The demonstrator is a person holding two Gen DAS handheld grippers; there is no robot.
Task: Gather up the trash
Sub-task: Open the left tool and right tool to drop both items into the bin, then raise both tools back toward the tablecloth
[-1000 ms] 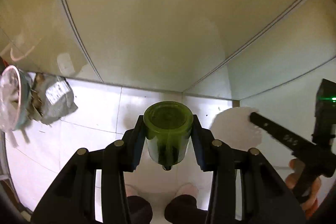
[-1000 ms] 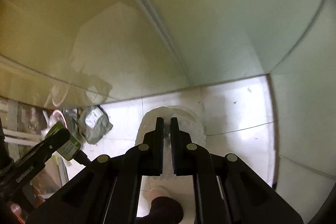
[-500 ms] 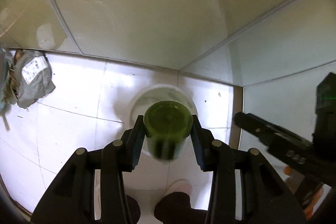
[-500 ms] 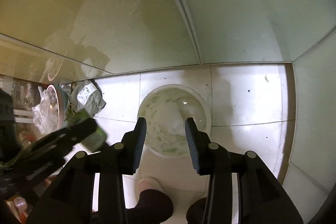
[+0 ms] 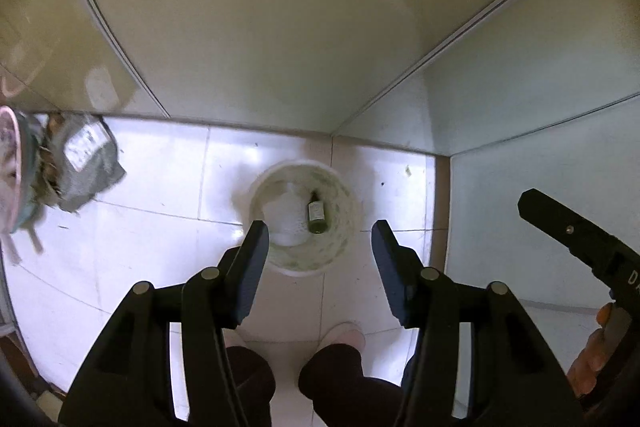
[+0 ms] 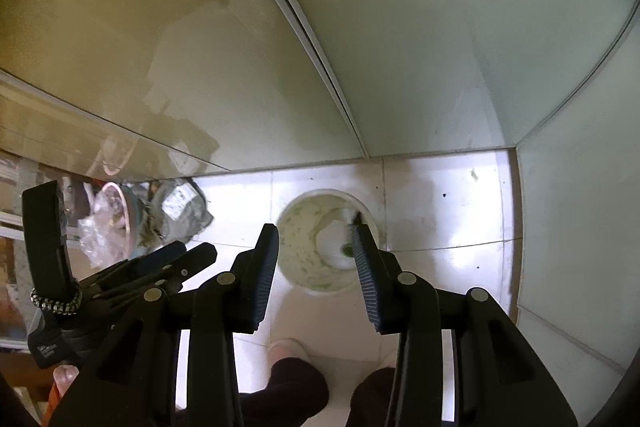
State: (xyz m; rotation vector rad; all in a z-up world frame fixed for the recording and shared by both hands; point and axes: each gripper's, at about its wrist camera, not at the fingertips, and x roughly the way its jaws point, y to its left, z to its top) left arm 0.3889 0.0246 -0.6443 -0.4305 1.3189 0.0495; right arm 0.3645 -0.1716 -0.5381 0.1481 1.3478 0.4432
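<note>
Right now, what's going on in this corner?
A person is collecting trash with a handheld gripper in each hand. A small green bottle lies inside the white bin on the tiled floor. The left gripper hangs above the bin, jaws opening with nothing between them. The right gripper is open and empty too. A crumpled grey bag lies by the wall.

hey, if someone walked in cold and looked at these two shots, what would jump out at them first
The white bin on the tiled floor, straight below both grippers, with a small green bottle lying inside. Next, the left gripper, jaws opening and empty above the bin. Then the grey bag against the wall at left.
</note>
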